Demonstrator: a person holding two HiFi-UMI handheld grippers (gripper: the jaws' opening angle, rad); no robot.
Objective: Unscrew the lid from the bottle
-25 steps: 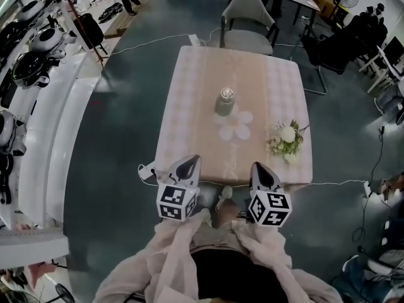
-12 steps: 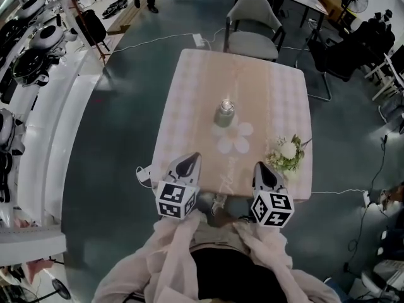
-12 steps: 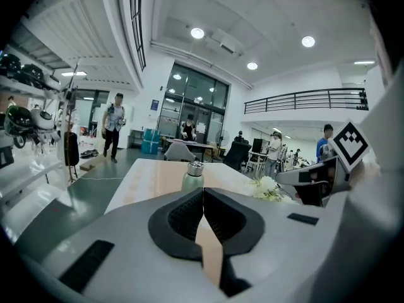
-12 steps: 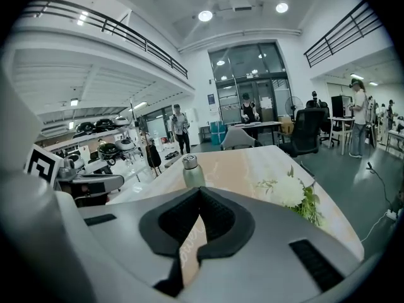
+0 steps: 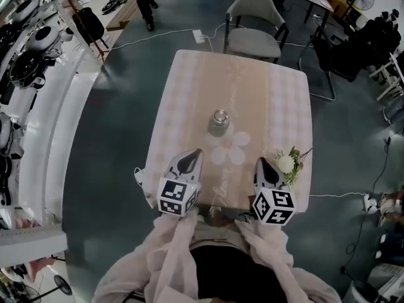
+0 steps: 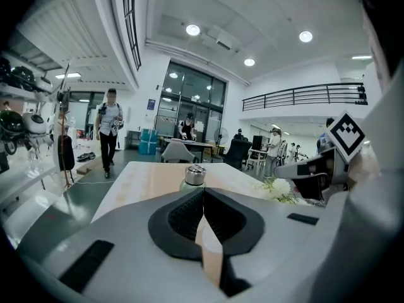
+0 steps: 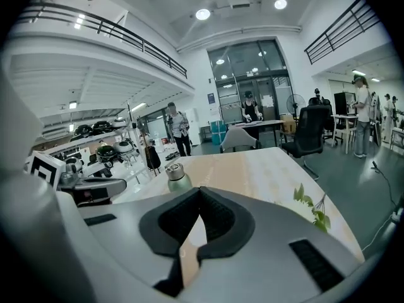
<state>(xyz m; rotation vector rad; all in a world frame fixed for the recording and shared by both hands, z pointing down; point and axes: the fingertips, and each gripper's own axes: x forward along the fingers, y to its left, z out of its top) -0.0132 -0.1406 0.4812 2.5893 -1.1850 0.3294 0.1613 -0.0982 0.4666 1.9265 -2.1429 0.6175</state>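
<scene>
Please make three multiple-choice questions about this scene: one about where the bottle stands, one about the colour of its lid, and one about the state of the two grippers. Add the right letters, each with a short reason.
1. Where on the table does the bottle stand?
A. near the middle
B. at the near left corner
C. at the far right corner

2. What colour is the lid?
A. red
B. silver
C. black

3. How do the jaws of the left gripper and the right gripper stand?
A. both closed, holding nothing
B. both wide open
C. both closed on the lid

Answers:
1 A: the head view shows the bottle near the middle of the table, away from every corner.
2 B: both gripper views show a shiny metal top.
3 A: in each gripper view the jaws meet with nothing between them, and the bottle stands well ahead.
</scene>
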